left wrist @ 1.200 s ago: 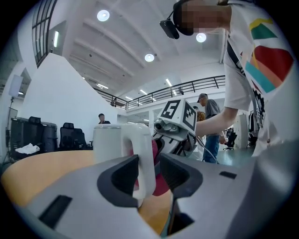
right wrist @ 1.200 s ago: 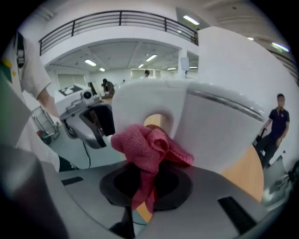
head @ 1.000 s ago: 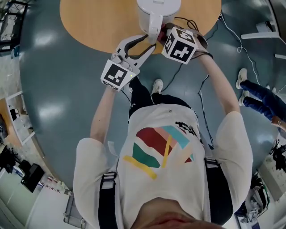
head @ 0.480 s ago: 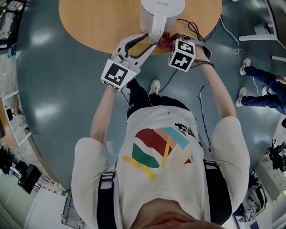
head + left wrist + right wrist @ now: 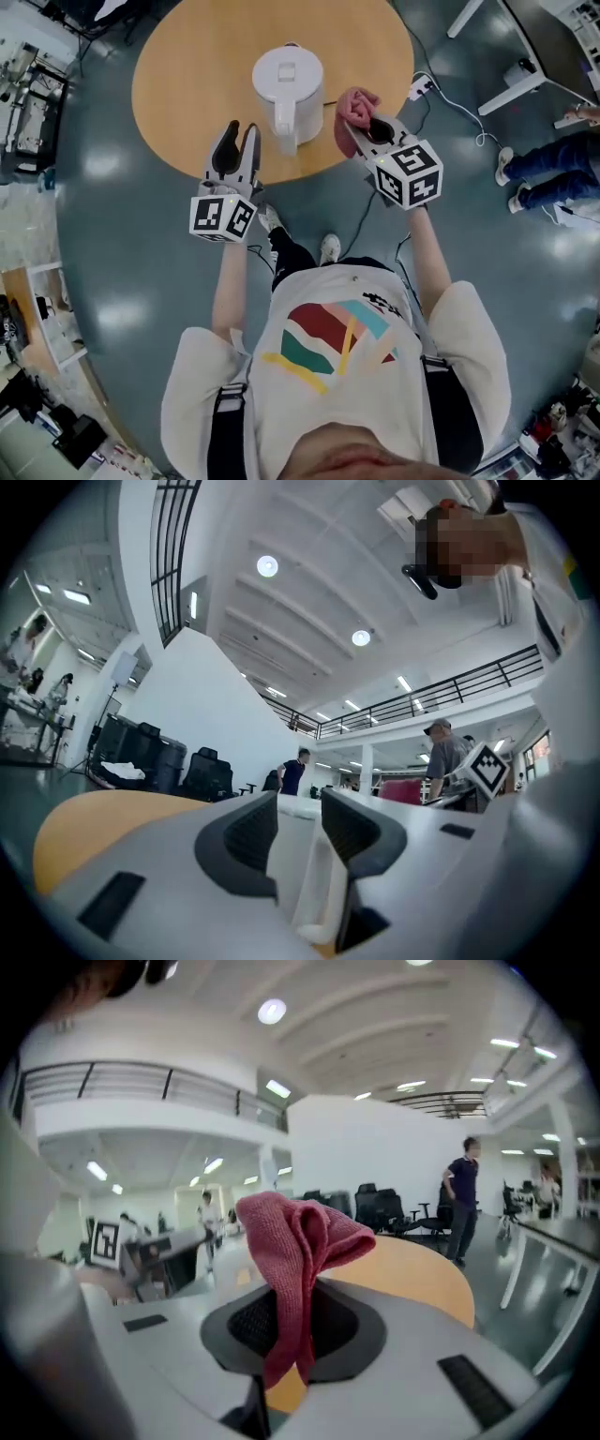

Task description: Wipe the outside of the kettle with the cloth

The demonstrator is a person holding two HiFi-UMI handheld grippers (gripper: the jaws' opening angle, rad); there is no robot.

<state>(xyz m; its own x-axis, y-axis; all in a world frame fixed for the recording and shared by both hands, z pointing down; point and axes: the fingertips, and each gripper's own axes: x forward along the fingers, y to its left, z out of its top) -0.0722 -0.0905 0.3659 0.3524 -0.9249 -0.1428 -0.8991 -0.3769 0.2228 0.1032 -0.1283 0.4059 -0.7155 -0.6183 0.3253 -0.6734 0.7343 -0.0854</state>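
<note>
Table (image 5: 178,56): is standing round and wooden on a grey-blue floor (image 5: 112,234).
Kettle (image 5: 287,84): is sitting upright near the table's front edge, handle facing the person.
Left gripper (image 5: 239,129): is hovering left of the Kettle at the table edge, jaws standing apart, gripping nothing.
Right gripper (image 5: 367,127): is clamping a red cloth (image 5: 352,111), holding it right of the Kettle, not touching it.

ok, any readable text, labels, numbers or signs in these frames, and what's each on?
No legible words or numbers anywhere.
Black-and-white left marker cube and right marker cube: square code patterns only, no letters.
White T-shirt: small dark chest print, too small to read; coloured stripe graphic, no text.
White plastic kettle: no label visible.
</note>
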